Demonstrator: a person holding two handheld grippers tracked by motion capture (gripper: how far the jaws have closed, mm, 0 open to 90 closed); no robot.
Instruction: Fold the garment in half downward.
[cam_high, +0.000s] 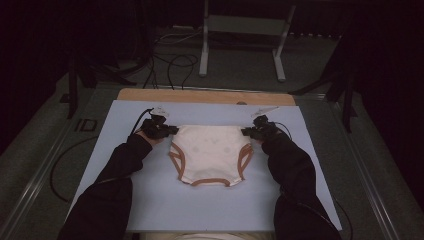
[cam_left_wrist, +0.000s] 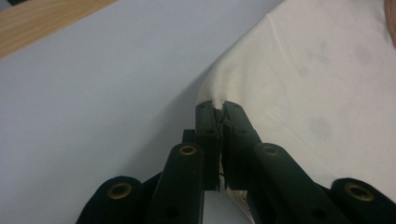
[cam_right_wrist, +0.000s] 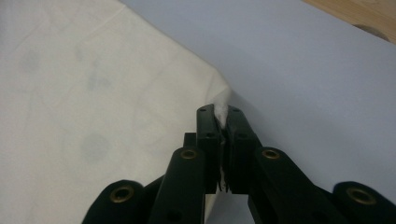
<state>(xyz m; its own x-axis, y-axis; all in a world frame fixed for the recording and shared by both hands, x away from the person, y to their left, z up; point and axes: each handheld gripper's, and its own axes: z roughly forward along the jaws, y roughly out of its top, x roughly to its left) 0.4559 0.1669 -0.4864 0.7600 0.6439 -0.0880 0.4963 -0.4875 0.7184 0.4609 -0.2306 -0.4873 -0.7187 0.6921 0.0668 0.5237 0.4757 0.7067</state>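
A cream baby bodysuit (cam_high: 210, 152) with brown-trimmed leg openings lies flat on the pale blue mat (cam_high: 150, 200). My left gripper (cam_high: 172, 131) is shut on the garment's far left corner. In the left gripper view, the black jaws (cam_left_wrist: 219, 112) pinch a fold of the cream cloth (cam_left_wrist: 299, 70). At the far right corner my right gripper (cam_high: 246, 132) is shut on the cloth. In the right gripper view, its jaws (cam_right_wrist: 219, 114) clamp a small peak of the fabric (cam_right_wrist: 93, 93).
The blue mat covers a wooden board whose far edge (cam_high: 205, 96) shows beyond it. Cables (cam_high: 170, 67) and a metal stand (cam_high: 242, 40) lie on the floor behind the table. Dark sleeves (cam_high: 295, 175) reach in from the bottom.
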